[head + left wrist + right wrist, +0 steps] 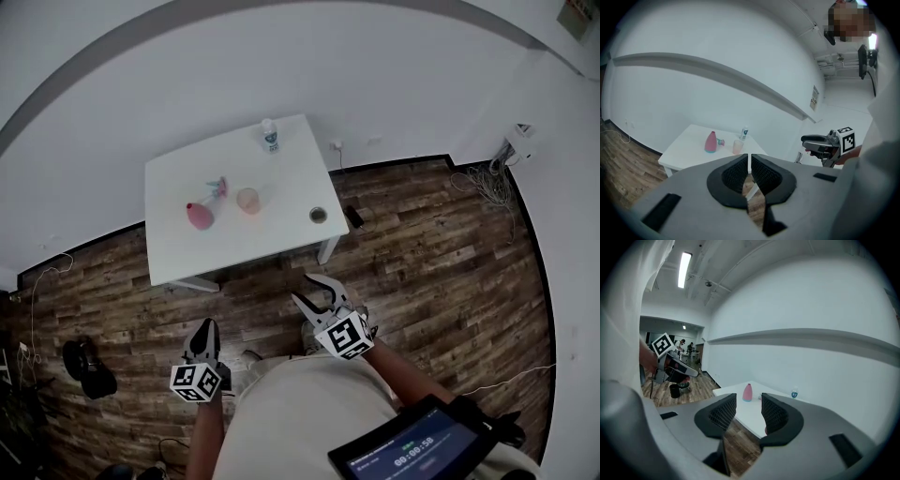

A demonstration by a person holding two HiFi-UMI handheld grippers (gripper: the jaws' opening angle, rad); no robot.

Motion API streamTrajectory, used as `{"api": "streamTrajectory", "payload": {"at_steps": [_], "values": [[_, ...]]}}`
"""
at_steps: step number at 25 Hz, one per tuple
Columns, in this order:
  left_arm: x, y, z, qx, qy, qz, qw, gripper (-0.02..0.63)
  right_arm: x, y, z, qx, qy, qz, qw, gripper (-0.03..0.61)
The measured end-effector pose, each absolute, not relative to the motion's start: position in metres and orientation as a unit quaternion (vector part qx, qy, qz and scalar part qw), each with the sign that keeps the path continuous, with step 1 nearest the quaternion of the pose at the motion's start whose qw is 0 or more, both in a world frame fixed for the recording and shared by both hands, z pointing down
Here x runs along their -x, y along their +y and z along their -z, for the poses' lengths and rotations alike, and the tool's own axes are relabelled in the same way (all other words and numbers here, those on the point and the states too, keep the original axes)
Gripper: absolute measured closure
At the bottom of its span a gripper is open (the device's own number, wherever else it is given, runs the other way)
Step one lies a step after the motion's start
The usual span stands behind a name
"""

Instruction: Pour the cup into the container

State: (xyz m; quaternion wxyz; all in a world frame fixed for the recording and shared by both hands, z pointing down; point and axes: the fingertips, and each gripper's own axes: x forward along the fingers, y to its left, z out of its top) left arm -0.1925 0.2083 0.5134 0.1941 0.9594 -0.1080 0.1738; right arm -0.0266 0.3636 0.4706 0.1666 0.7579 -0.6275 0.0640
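Note:
A pale pink cup (248,200) (737,146) stands mid-table on the white table (178,253). To its left is a pink bottle-shaped container (199,216) (710,142) (747,392). Both grippers hang well short of the table, over the wooden floor close to the person's body. My left gripper (204,324) (749,157) is shut, its pads almost touching with nothing between them. My right gripper (302,287) (748,399) is open, with an empty gap between its pads. Each gripper view looks toward the table from a distance.
A small labelled bottle (270,137) (744,133) (794,393) stands at the table's far edge. A dark round item (318,215) sits near the right corner. A small teal-and-pink object (218,187) lies by the container. Black gear (89,367) lies on the floor at left, cables (487,178) at right.

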Motion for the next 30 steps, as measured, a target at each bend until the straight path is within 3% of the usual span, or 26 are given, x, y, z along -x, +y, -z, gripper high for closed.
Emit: {"api": "streamTrajectory", "payload": {"at_steps": [15,21,25,30], "values": [[0.270,0.127,-0.496,-0.966,-0.060,-0.167,0.190,0.601,0.113,0.284,-0.433,-0.788,-0.590,-0.036,0.174,0.413],[0.296,0.109,-0.500,-0.966,-0.029,-0.163,0.199,0.597,0.150,0.271,-0.445,-0.796,-0.574,-0.056,0.184,0.386],[0.319,0.105,-0.510,-0.963,-0.002,-0.165,0.212,0.591,0.179,0.265,-0.447,-0.797,-0.576,-0.074,0.167,0.321],[0.338,0.101,-0.527,-0.962,0.023,-0.175,0.209,0.575,0.203,0.265,-0.446,-0.806,-0.562,-0.073,0.170,0.313]]}}
